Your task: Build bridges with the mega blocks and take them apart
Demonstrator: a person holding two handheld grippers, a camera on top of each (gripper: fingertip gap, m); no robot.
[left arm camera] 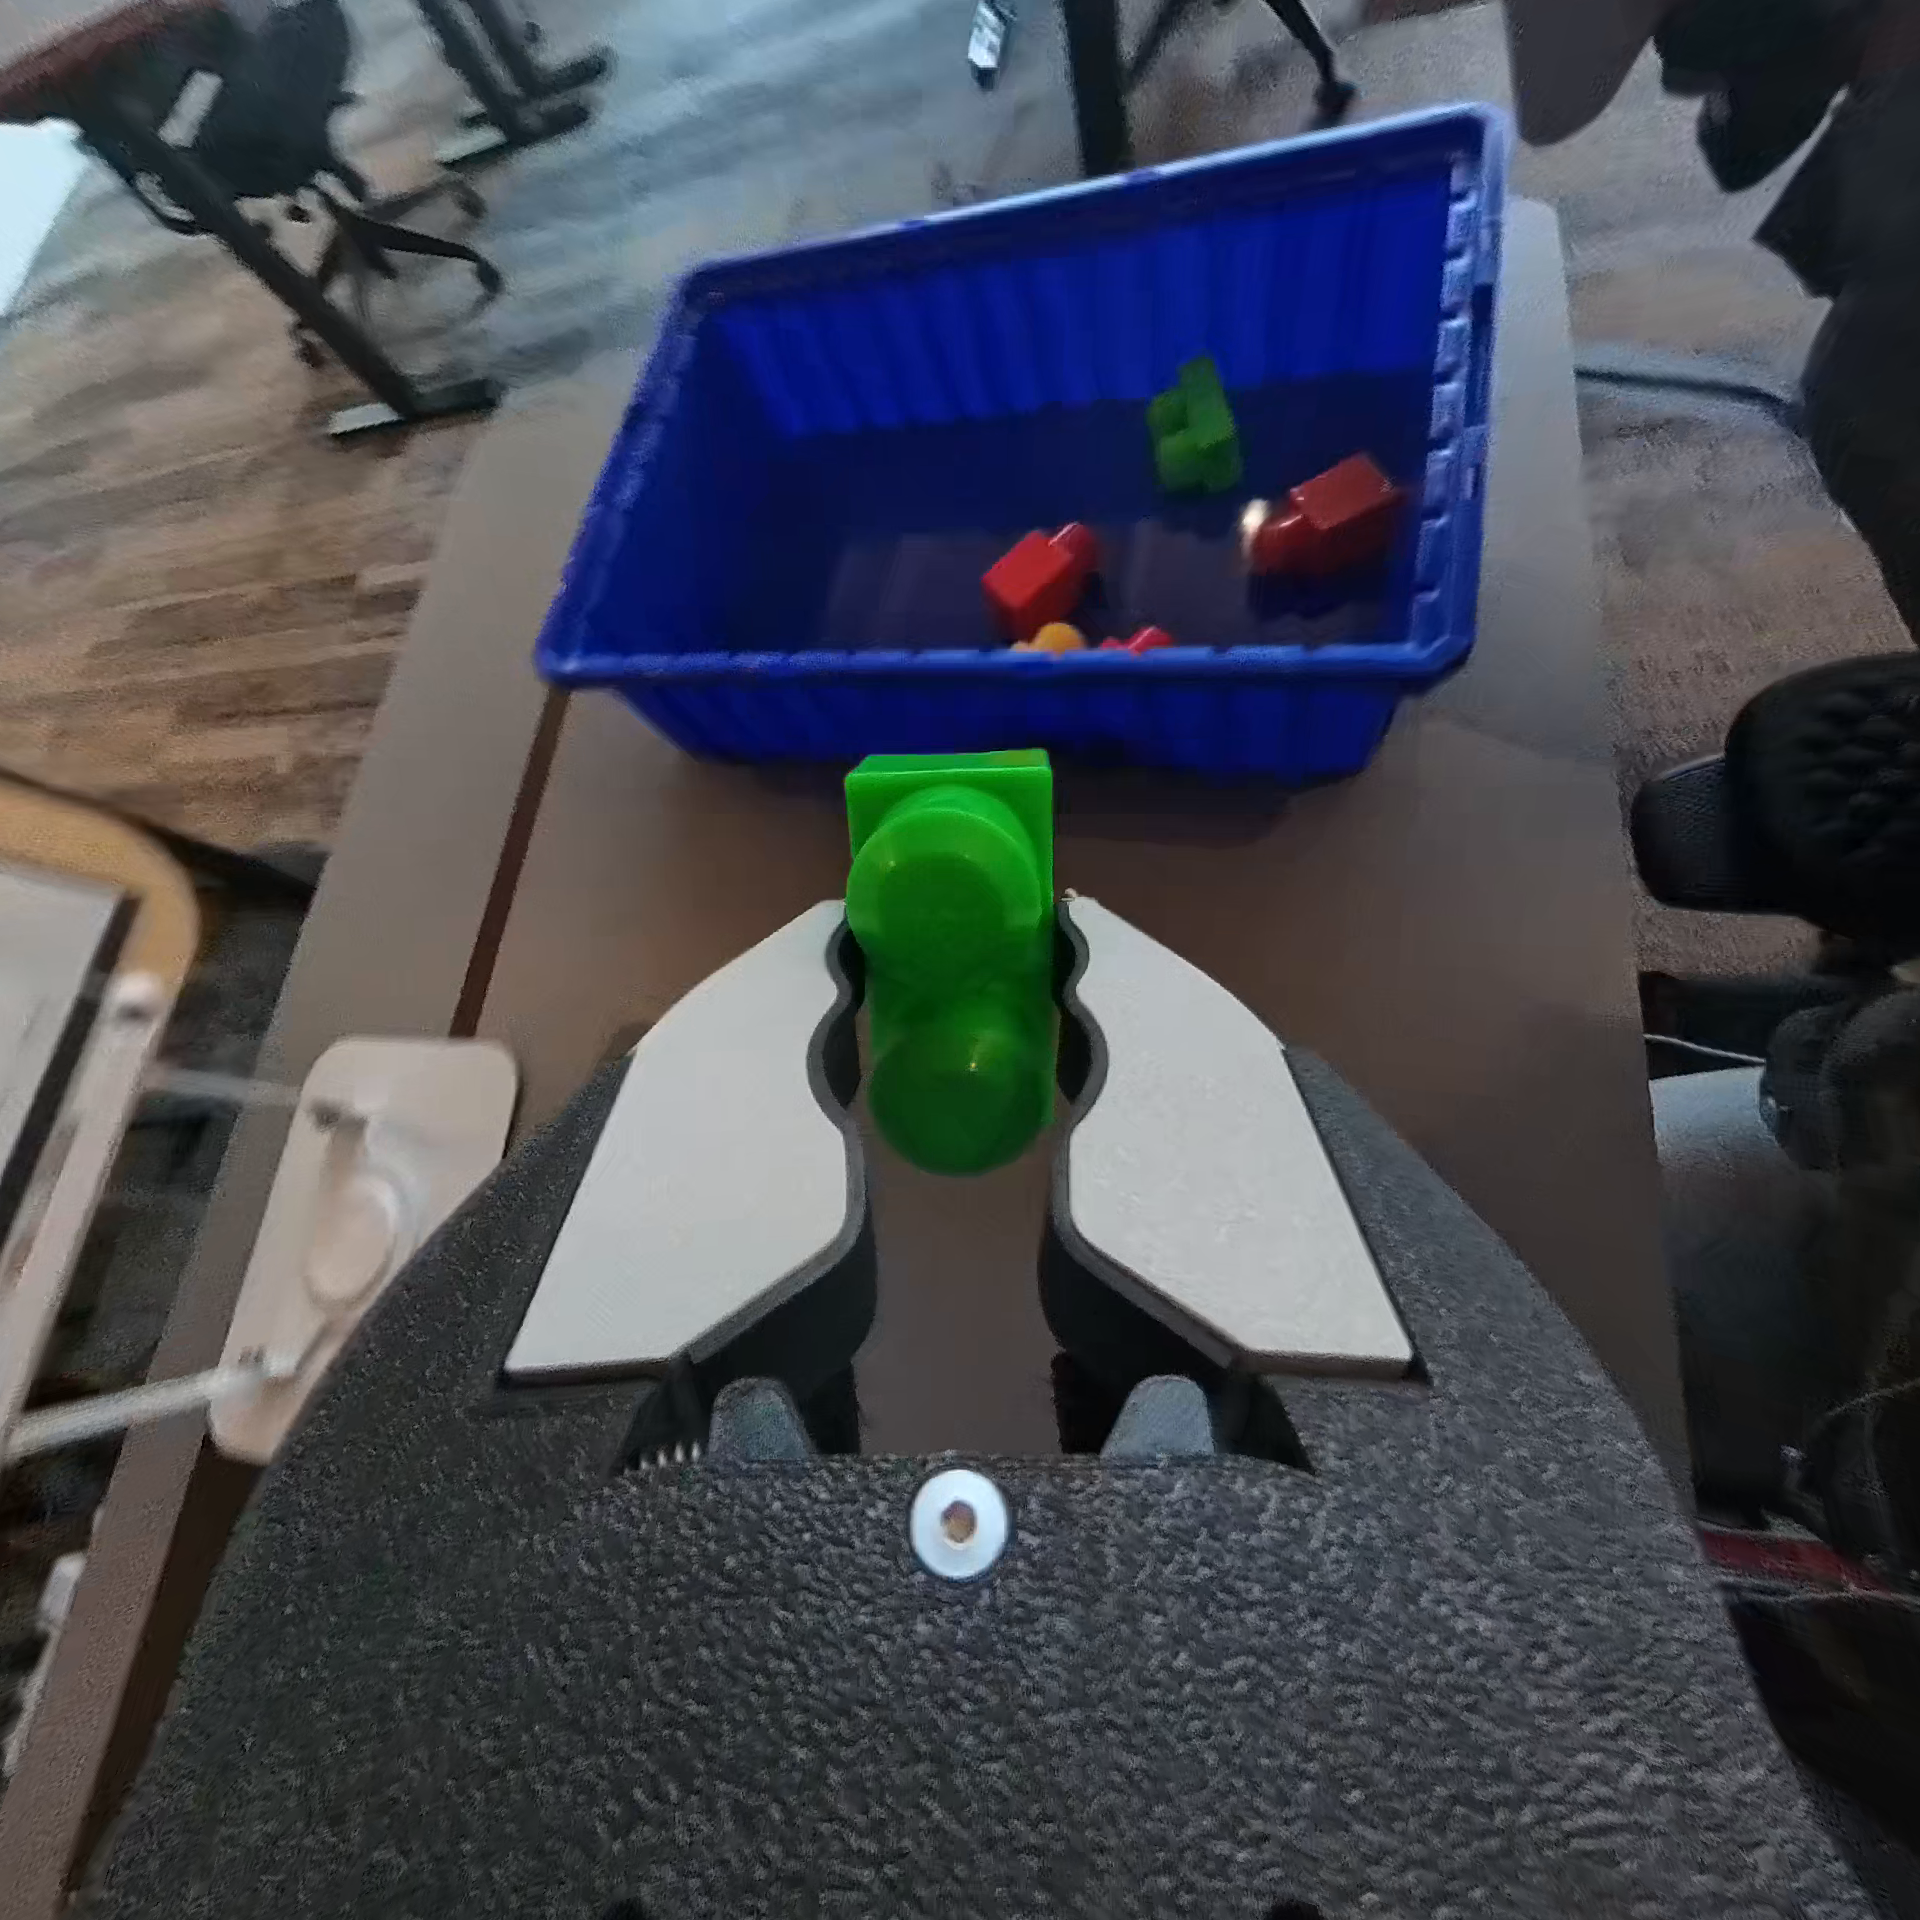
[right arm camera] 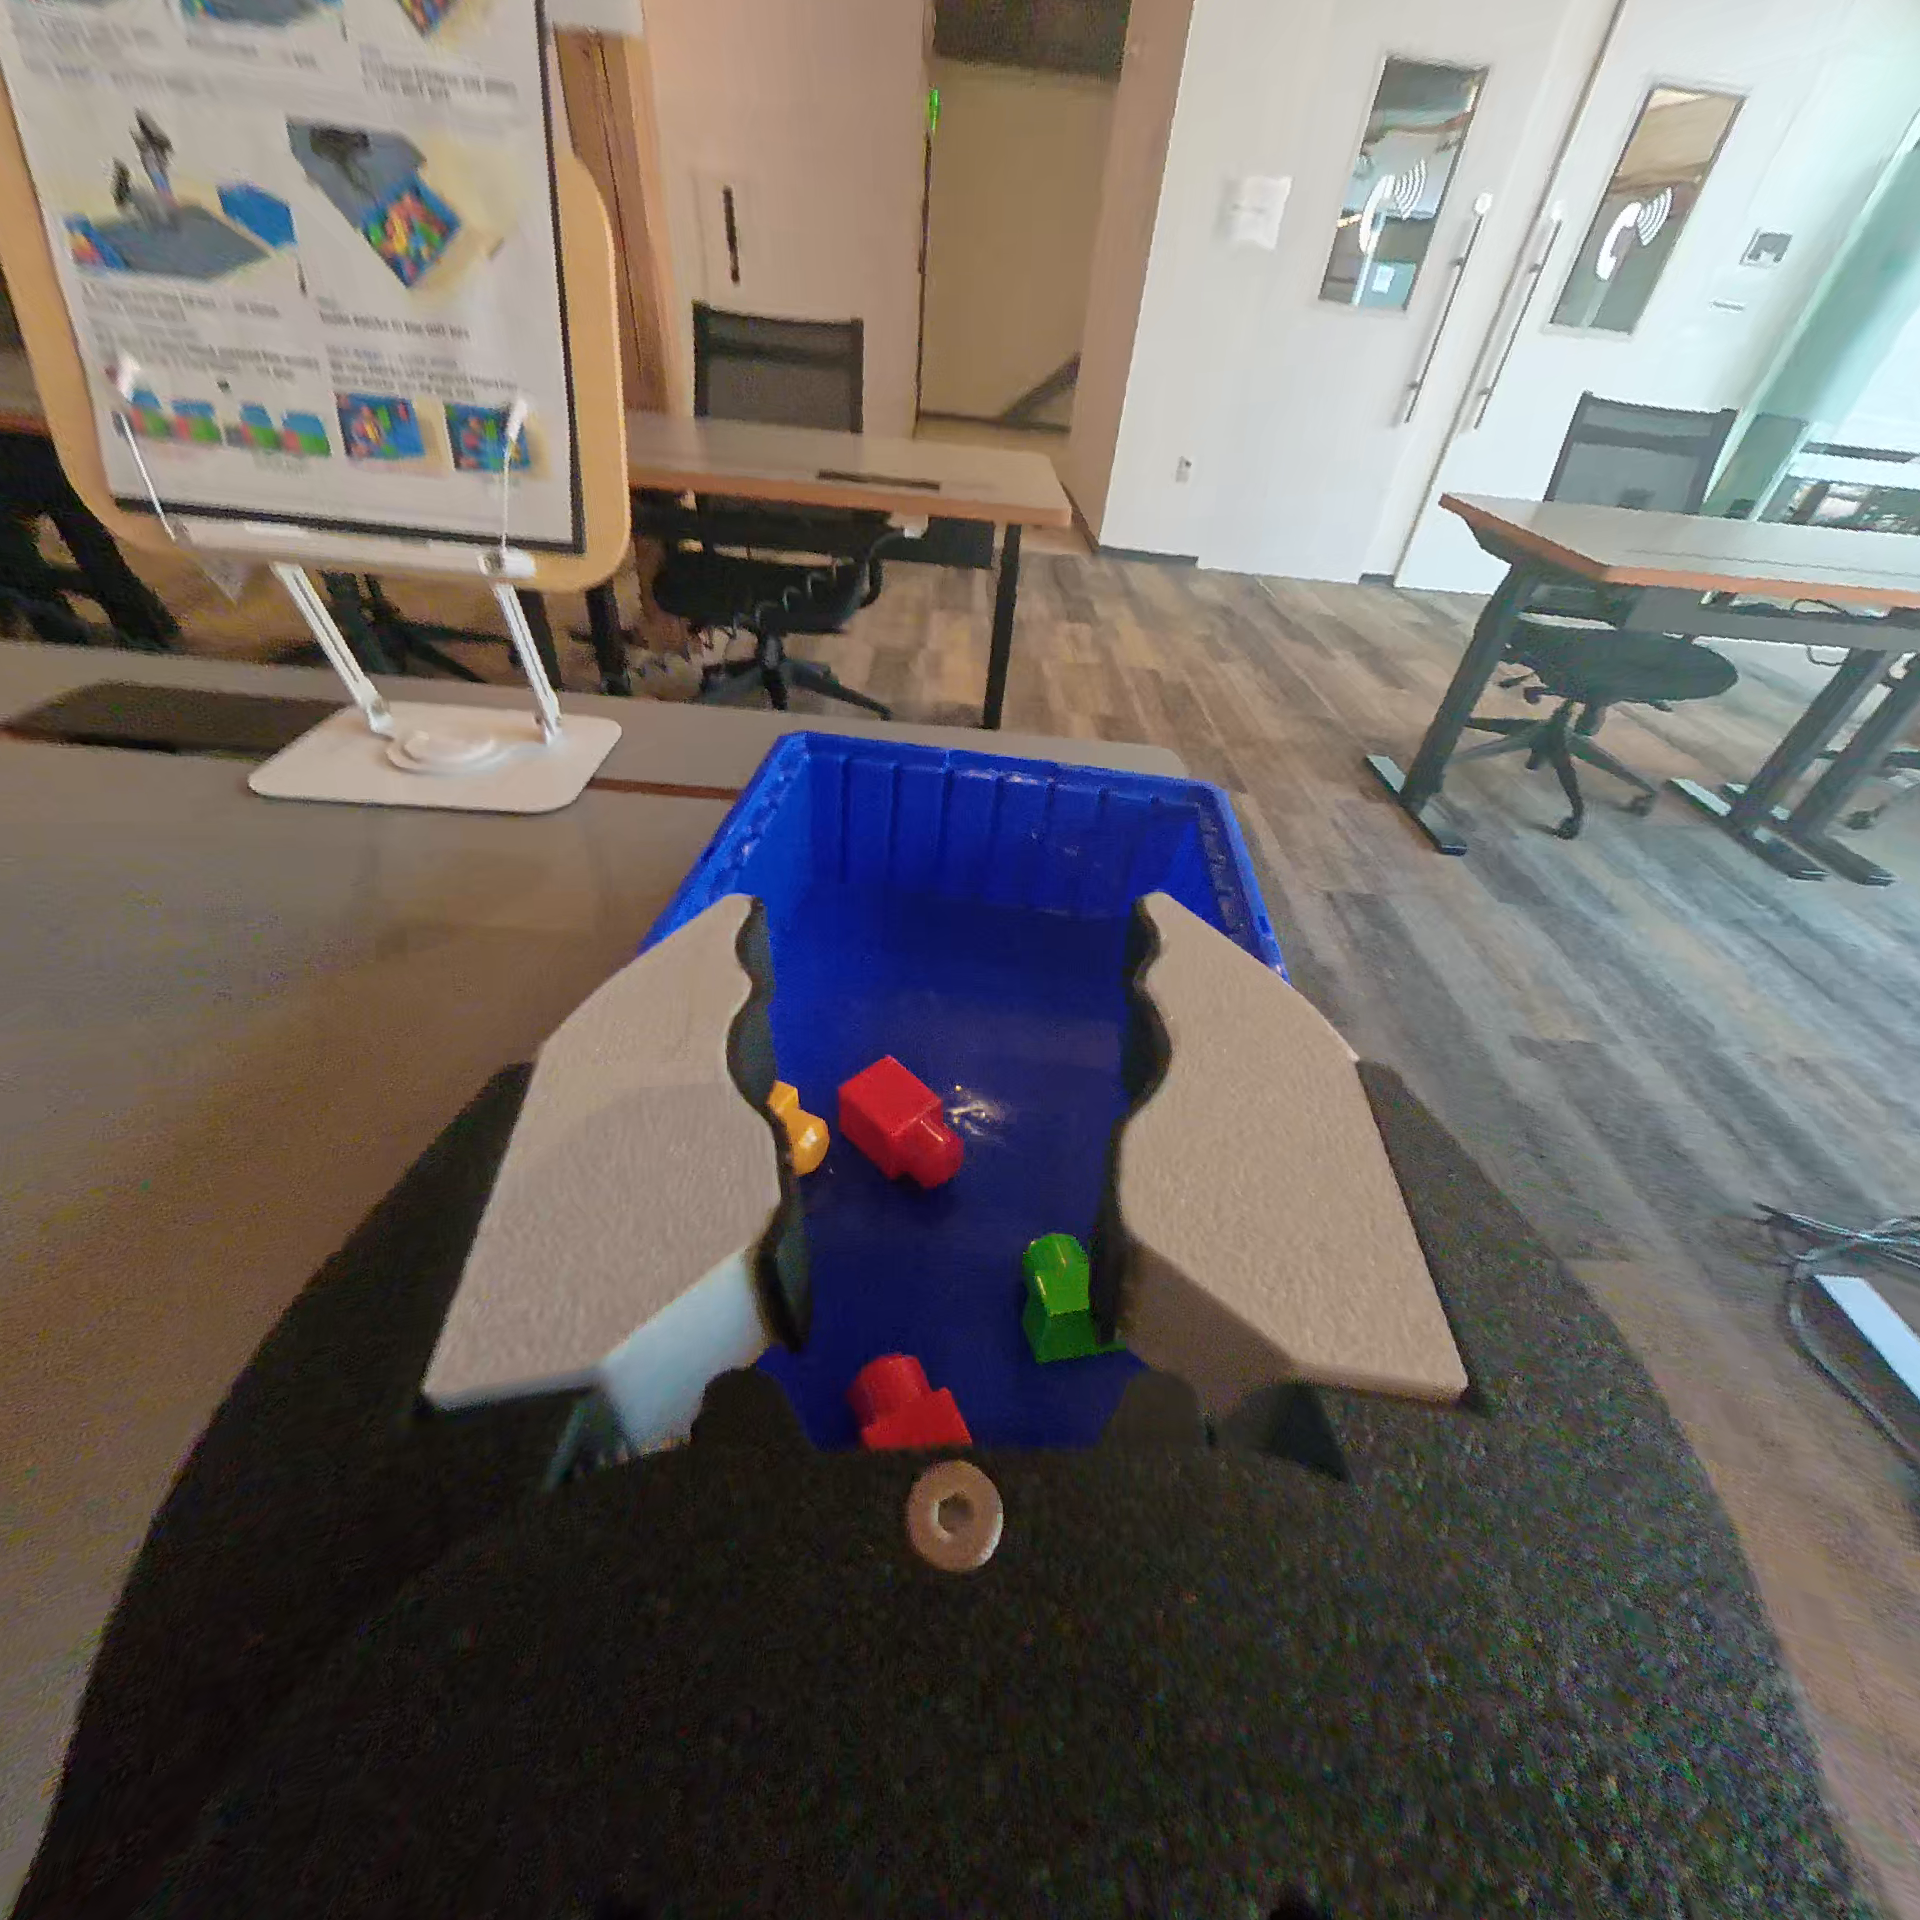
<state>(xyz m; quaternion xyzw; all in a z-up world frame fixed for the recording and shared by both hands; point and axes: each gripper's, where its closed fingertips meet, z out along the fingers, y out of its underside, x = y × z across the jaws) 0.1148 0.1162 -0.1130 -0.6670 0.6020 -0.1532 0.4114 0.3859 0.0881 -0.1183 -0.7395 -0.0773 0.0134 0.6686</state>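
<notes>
My left gripper [left arm camera: 956,914] is shut on a green two-stud mega block [left arm camera: 951,935], held above the table in front of the blue bin [left arm camera: 665,665], studs facing the camera. Inside the bin lie a green block [left arm camera: 1195,426], two red blocks [left arm camera: 1039,577] [left arm camera: 1325,514], and an orange one [left arm camera: 1055,636] near the front wall. My right gripper [right arm camera: 951,935] is open and empty, hovering over the blue bin [right arm camera: 997,810]. Between its fingers I see a red block [right arm camera: 894,1117], an orange block [right arm camera: 800,1127], a green block [right arm camera: 1055,1299] and another red block [right arm camera: 904,1403].
A white stand [right arm camera: 436,758] holding an instruction sheet [right arm camera: 301,260] sits on the grey table [right arm camera: 260,987] left of the bin; its base also shows in the left wrist view [left arm camera: 353,1216]. Office chairs and desks stand on the floor beyond. The table edge runs just right of the bin. The tips of one gripper are about 30 cm away from the tips of the other.
</notes>
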